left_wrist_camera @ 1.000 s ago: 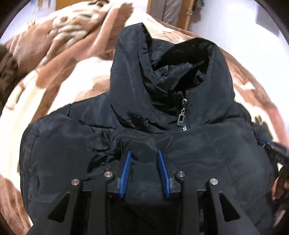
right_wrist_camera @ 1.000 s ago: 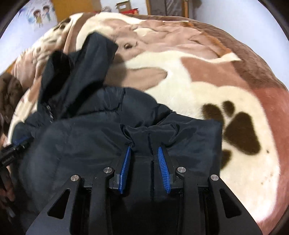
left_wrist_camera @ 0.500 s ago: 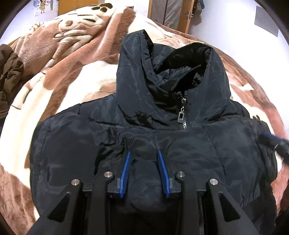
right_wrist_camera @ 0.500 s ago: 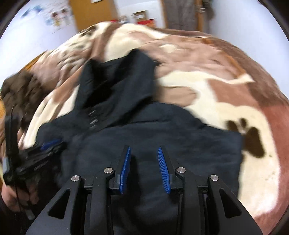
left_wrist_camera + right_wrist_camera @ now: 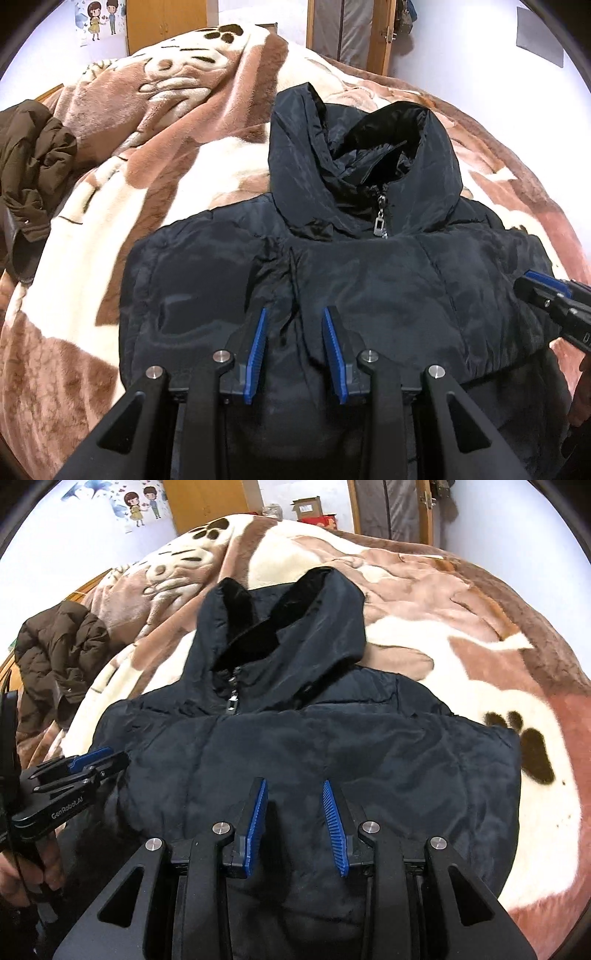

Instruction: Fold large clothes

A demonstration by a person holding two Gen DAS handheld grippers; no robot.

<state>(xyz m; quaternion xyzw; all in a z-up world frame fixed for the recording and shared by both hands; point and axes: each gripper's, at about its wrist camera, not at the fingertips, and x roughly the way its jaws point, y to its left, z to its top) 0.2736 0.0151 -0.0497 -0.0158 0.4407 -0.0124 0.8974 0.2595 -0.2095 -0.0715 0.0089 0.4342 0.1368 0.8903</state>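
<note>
A black hooded puffer jacket (image 5: 369,280) lies front up on the bed, zipped, hood toward the far side; it also shows in the right wrist view (image 5: 332,746). Its sleeves are folded in over the body. My left gripper (image 5: 294,325) hovers over the jacket's near left part, jaws open, nothing between them. My right gripper (image 5: 293,797) hovers over the jacket's near middle, jaws open and empty. Each gripper shows at the edge of the other's view: the right one (image 5: 550,299), the left one (image 5: 92,764).
A brown, cream and pink plush blanket (image 5: 110,236) with paw prints covers the bed. A dark brown jacket (image 5: 29,173) lies crumpled at the left edge. Wooden doors and a white wall stand behind the bed.
Both grippers have let go of the jacket fabric and pulled back and up. The jacket now lies flatter, and more of the bed shows.
</note>
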